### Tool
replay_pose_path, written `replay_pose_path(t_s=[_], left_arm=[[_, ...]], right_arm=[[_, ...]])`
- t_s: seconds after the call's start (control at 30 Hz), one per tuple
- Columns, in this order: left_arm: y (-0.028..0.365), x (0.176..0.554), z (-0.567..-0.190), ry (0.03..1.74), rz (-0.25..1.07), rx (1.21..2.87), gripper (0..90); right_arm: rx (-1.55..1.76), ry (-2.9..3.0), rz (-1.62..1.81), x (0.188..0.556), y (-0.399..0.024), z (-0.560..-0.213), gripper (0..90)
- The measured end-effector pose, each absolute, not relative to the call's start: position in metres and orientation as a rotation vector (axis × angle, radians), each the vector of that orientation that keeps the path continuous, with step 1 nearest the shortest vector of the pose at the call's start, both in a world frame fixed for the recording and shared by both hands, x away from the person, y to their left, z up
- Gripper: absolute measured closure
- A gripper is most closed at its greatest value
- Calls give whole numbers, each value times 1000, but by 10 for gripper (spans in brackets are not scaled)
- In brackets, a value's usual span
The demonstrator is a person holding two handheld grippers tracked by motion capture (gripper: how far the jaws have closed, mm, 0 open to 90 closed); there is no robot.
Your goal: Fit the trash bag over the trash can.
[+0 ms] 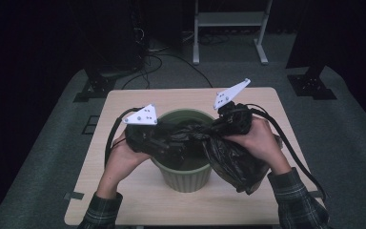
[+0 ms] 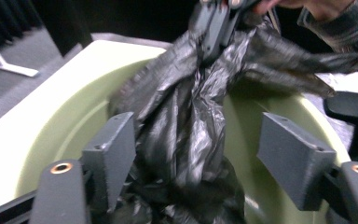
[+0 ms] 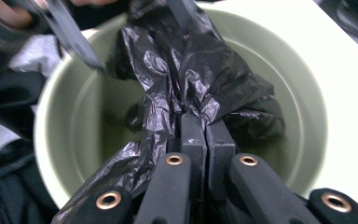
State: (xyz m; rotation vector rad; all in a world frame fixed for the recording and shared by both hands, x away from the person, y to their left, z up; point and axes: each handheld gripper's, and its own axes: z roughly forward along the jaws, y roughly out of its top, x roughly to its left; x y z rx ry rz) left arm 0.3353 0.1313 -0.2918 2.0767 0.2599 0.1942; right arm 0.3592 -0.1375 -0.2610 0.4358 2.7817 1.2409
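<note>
**Lining the green bin with the black bag**

I held my right tongs (image 3: 200,135) pressed together on a bunched fold of the black bag (image 3: 191,79), pinching it just above the mouth of the green bin (image 1: 185,177). From that pinch the plastic ran across the opening toward my left tongs (image 2: 200,154), and the rest hung down outside the bin wall below my right hand (image 1: 257,136). My left tongs stood spread, with a twisted hank of the bag between the pads but not pressed by them; the pads sat well to either side of the plastic.

To do this step well, I judged that the left tongs should close on a single layer at the bag's edge rather than on the whole twisted hank, since a grip on the bundle would keep the mouth shut. With both edges held, I would need to pull them apart and drape the plastic over the rim, keeping the right pinch firm so that the thin film did not slip. A slow pull seemed wise, as the plastic looked easy to tear.

The bin stood on a pale wooden table (image 1: 138,200), near its middle. Beneath the table lay a grey floor (image 1: 352,143), and beyond my tongs the room was dark, with cables (image 1: 167,62) trailing on the floor and a white frame (image 1: 228,19) at the far side.
</note>
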Motion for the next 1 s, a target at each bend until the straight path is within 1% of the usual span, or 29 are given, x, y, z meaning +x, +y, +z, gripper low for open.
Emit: replay_pose_path(t_s=[0.23,0.37,0.4,0.5,0.67,0.77,0.83,0.9,0.97,1.0], left_arm=[[118,335,-303,237,113,2111,333],[112,330,-306,211,103,2130,333],[112,329,-305,206,111,2131,330],[120,327,-300,227,154,2121,283],[132,330,-286,250,217,2089,281],[132,335,-280,257,234,2079,286],[129,339,-280,241,231,2086,323],[125,343,-282,236,209,2102,381],[124,346,-285,228,193,2111,483],[123,347,-287,224,175,2114,559]], right_arm=[[411,2769,1335,361,-131,-256,881],[398,2760,1349,362,-123,-255,881],[390,2762,1350,363,-120,-255,881],[382,2766,1355,364,-115,-257,882],[368,2780,1361,364,-112,-259,881],[357,2787,1379,362,-109,-260,881],[333,2796,1371,362,-106,-260,881],[321,2795,1384,360,-104,-260,881],[309,2789,1387,359,-103,-259,878],[308,2786,1394,358,-103,-259,874]])
